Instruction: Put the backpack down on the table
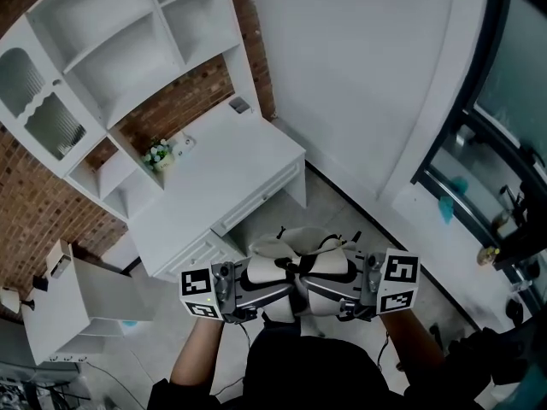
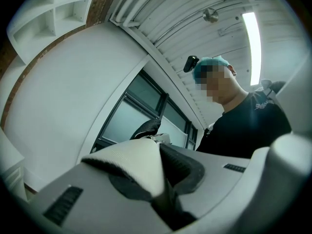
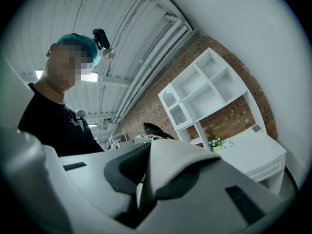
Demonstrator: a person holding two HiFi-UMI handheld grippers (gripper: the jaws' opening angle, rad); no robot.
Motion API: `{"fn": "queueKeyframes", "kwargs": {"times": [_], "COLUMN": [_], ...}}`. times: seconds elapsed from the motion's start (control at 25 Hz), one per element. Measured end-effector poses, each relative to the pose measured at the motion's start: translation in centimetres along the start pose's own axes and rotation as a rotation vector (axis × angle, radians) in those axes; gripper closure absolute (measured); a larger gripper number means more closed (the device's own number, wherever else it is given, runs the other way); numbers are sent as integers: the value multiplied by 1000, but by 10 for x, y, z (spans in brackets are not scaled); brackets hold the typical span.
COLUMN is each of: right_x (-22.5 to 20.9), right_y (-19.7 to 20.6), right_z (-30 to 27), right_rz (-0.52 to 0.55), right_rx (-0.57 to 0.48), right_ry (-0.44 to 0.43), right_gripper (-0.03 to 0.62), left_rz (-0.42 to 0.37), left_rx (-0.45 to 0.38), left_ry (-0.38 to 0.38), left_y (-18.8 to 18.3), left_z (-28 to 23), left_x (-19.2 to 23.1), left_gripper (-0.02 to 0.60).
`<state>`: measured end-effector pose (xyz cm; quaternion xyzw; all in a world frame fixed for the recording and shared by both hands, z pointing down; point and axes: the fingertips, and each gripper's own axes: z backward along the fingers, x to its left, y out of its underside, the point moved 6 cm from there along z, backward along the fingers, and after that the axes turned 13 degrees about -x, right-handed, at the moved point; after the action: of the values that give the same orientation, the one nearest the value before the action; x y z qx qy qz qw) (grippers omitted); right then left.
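Two grey tongs face each other in front of the person's chest. A cream-and-black fabric backpack [image 1: 299, 263] hangs between them in the air, over the grey floor and just off the front edge of the white wooden bench [image 1: 218, 186], not resting on it. The left tongs [image 1: 275, 282] are clamped on a cream padded shoulder strap with black mesh lining [image 2: 139, 162]; the left gripper view shows that strap pinched tight where the two grey jaws meet. The right tongs [image 1: 327, 284] are clamped in the same way on a second cream padded strap [image 3: 170, 162], which is folded over and squeezed between their jaws. On the bench, toward the red brick wall [image 1: 184, 96], stands a small pot of white flowers [image 1: 157, 154], and a small flat grey object [image 1: 239, 105] lies at the bench's far corner. A white open shelf unit [image 1: 111, 41] rises above the back of the bench.
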<state>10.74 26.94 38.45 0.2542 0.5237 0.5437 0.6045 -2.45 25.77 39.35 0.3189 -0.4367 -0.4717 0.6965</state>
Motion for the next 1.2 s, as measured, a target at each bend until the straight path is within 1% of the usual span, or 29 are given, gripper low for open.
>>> {"fn": "queueKeyframes", "kwargs": {"times": [0.28,0.68,0.92,1.08,1.2], "right_x": [-53,-116,-143,-155,-164], "right_y": [-15,-30,-34,-28,-23], "right_z": [-34,-98,-139,-158,-168], "right_rz": [3,-3,16,20,7], "right_rx": [-4,-1,-8,-19,-18], "right_ry": [12,24,40,57,66], "right_gripper": [546,546,546,546,546], "left_rz": [-18,-20,-17,-18,-19], "left_rx": [13,18,6,4,-3], "left_ry": [6,14,38,51,37], "left_y": [-34,-89,-120,-130,-133], "left_z": [14,51,79,96,108], "left_x": [55,119,148,159,167], "left_gripper": [517,518,518,518,518]}}
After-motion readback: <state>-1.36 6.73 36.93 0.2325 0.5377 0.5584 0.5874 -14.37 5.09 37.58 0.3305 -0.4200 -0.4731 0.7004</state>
